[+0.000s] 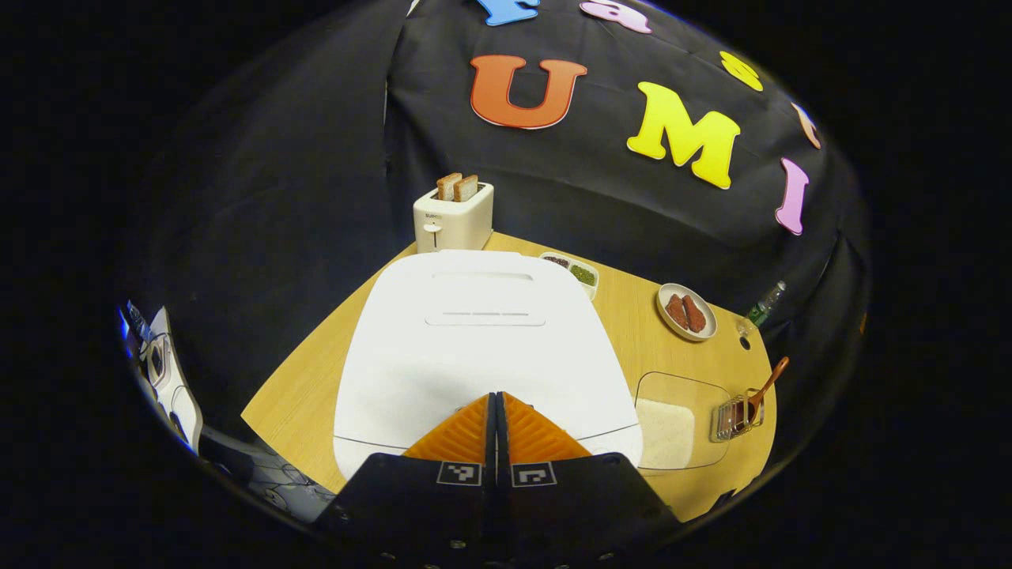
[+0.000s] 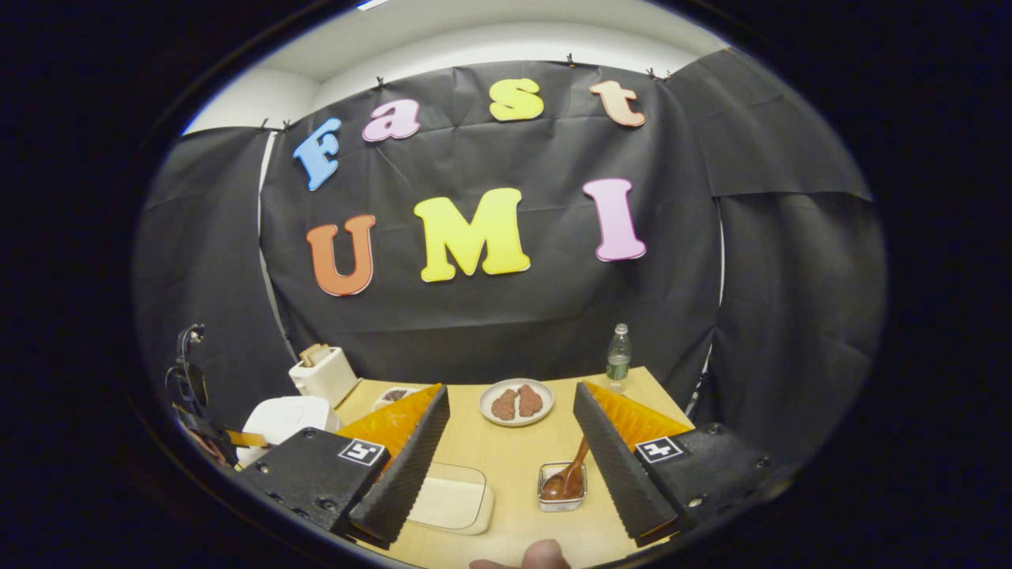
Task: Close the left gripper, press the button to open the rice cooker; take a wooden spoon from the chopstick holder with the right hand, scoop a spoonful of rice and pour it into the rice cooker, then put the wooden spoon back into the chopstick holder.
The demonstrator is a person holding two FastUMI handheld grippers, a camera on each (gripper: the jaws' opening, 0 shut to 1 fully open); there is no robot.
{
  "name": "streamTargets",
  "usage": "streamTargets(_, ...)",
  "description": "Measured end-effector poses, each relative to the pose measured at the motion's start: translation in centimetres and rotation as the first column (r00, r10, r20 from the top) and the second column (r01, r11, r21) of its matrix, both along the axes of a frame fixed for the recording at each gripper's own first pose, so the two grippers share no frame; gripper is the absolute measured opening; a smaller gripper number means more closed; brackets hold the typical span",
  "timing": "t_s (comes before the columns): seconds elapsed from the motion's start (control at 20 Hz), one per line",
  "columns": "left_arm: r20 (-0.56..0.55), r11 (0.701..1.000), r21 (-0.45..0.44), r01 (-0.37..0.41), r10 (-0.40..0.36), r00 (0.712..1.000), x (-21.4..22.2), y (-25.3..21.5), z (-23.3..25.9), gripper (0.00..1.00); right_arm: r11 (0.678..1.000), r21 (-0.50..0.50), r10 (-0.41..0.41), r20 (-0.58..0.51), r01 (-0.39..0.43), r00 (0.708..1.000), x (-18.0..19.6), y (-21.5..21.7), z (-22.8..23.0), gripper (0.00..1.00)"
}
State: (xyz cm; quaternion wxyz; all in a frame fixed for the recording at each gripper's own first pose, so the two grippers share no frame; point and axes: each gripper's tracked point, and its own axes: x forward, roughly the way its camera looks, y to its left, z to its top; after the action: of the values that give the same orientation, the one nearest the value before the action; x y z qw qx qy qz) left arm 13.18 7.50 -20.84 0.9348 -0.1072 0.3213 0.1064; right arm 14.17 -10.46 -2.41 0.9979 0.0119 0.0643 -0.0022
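The left gripper (image 1: 496,411) has its two orange fingers pressed flat together, nothing between them, and their tips hang over the front edge of the white rice cooker (image 1: 482,348), whose lid is down; whether the tips actually touch the lid I cannot tell. Just beyond the cooker from that gripper stands a cream toaster (image 1: 454,217) with two slices of bread poking out of the top, and a little to the right of it sits a small divided dish (image 1: 575,273) of dark and green bits. Further right of the gripper, on the wooden table (image 1: 300,395), a clear tub of rice (image 1: 676,423) lies beside the cooker, and just past it the chopstick holder (image 1: 735,415) — a small wire basket — has the wooden spoon (image 1: 765,387) leaning out of it, handle up. A plate (image 1: 687,311) with two reddish-brown pieces of food lies farther back, with a plastic bottle (image 1: 764,303) near the table's far corner. The right gripper (image 2: 510,442) is spread wide, holding nothing, and hovers above the near side of the table. Straight ahead between its fingers lie the holder (image 2: 562,484) with the spoon (image 2: 571,474) resting in it, and beyond that the plate (image 2: 516,401); the tub of rice (image 2: 451,496) sits just under its left finger, and the cooker (image 2: 283,419) and toaster (image 2: 324,374) are well off to its left — the bottle (image 2: 618,356) stands at the back. A fingertip (image 2: 544,555) shows at the very bottom edge.
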Motion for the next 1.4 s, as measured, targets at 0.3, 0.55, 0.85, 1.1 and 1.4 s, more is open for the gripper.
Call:
streamTargets(0.3,-0.012,0.999,-0.045,-0.02,0.02,1.0,-0.4,-0.3,-0.9,0.0,1.0,-0.021,0.018,-0.017,-0.018,1.0,-0.4,0.6,-0.4,1.0)
streamTargets(0.55,-0.008,0.998,-0.056,-0.03,0.03,1.0,-0.4,0.0,-0.7,0.0,0.998,-0.043,0.052,-0.002,-0.052,0.999,-0.9,1.7,0.5,1.0)
streamTargets(0.85,0.234,0.993,-0.079,-0.086,0.102,0.967,1.4,0.8,7.3,0.0,0.997,-0.042,0.059,0.04,-0.057,0.997,-1.4,1.6,1.9,1.0)
streamTargets(1.1,0.364,0.997,0.03,-0.065,0.049,0.93,3.6,1.8,12.3,0.01,0.999,-0.031,0.041,0.053,-0.039,0.998,-1.9,0.7,2.1,1.0)
streamTargets(1.4,0.549,0.992,0.115,-0.058,-0.014,0.836,3.3,0.6,19.2,0.07,1.0,-0.022,-0.003,0.062,0.004,0.998,-1.9,-1.8,1.9,0.96)
